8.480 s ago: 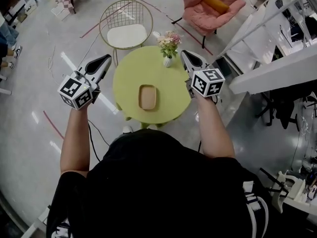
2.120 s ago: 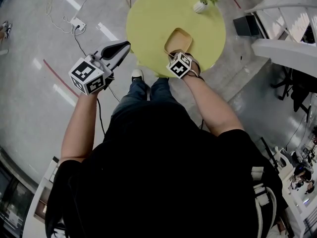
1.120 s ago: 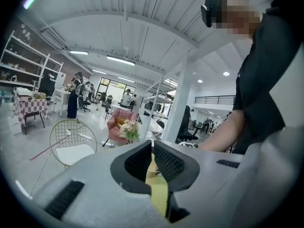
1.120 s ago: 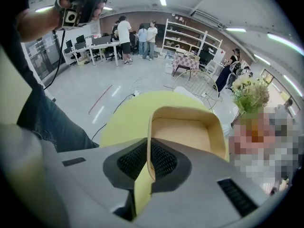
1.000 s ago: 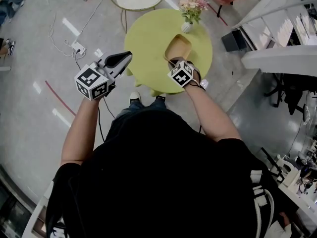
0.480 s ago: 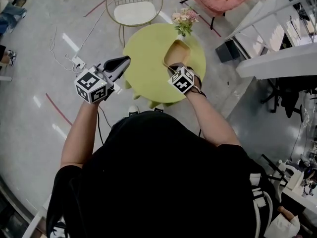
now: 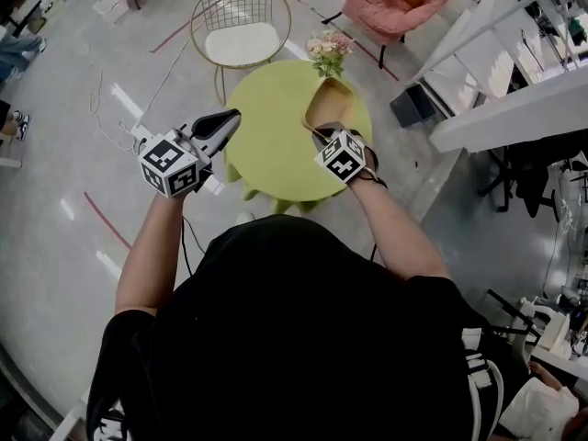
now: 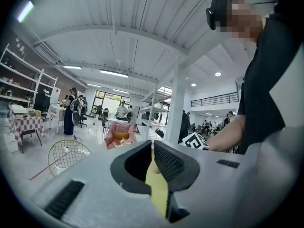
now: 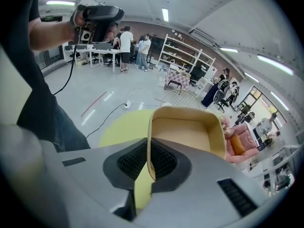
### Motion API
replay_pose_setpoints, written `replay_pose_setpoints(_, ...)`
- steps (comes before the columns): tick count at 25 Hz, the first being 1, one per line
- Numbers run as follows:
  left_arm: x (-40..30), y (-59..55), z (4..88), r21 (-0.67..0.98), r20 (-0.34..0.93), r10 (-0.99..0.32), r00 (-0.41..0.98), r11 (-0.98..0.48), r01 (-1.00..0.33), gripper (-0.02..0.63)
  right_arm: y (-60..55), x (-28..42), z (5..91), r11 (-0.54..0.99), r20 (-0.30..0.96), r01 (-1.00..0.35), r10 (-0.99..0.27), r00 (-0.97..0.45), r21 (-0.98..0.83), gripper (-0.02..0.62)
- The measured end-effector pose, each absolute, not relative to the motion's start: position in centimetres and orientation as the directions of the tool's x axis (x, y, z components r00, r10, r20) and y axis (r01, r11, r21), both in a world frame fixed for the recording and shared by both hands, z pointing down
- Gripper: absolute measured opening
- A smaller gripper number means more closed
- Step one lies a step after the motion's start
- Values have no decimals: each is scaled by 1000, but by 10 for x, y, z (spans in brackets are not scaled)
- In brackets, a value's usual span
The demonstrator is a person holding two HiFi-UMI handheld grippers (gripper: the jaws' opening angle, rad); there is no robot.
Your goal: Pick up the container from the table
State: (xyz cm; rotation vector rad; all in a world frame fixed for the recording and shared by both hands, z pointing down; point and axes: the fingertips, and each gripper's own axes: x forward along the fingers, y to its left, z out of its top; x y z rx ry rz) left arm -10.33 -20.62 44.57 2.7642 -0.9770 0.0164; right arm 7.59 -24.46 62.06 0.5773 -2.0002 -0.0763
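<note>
In the head view, your right tool point(image 7: 327, 130) has the container point(image 7: 329, 105) by its near short wall. The tan tray reaches away from the jaws, over the far right part of the round green worktop point(image 7: 271, 145). The flower vase point(image 7: 328, 55) stands just past the container's far end, close to the worktop's back edge. Your left tool point(image 7: 228, 116) hangs off the worktop's left edge, over bare floor point(image 7: 83, 154), well apart from the container. A wire chair point(image 7: 241, 28) sits behind the worktop and a pink armchair point(image 7: 395, 3) farther back to the right.

In the left gripper view, your left tool point(image 8: 152, 145) has its jaws closed together with nothing between them. Only a sliver of green worktop shows through the gap under the tips.

In the right gripper view, your right tool point(image 9: 149, 152) is clamped on the container's point(image 9: 190, 127) wall, one pad inside and one outside. The tray is held off the worktop point(image 9: 121, 125) and tilted, its open side towards the camera. The worktop's rim curves to the left, with open floor and a cable point(image 9: 102, 118) beyond it.
</note>
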Motion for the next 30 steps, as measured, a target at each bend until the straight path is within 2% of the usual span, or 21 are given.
replay_pose_setpoints(13, -93, -204, 413, 149, 24, -594, 804, -793, -590, 26, -236, 82, 569, 860, 787, -344, -493, -371, 377, 18)
replay_pose_setpoints(30, -91, -198, 409, 103, 41, -568, 822, -816, -569, 26, -227, 80, 534, 834, 758, -330, -544, -360, 442, 18)
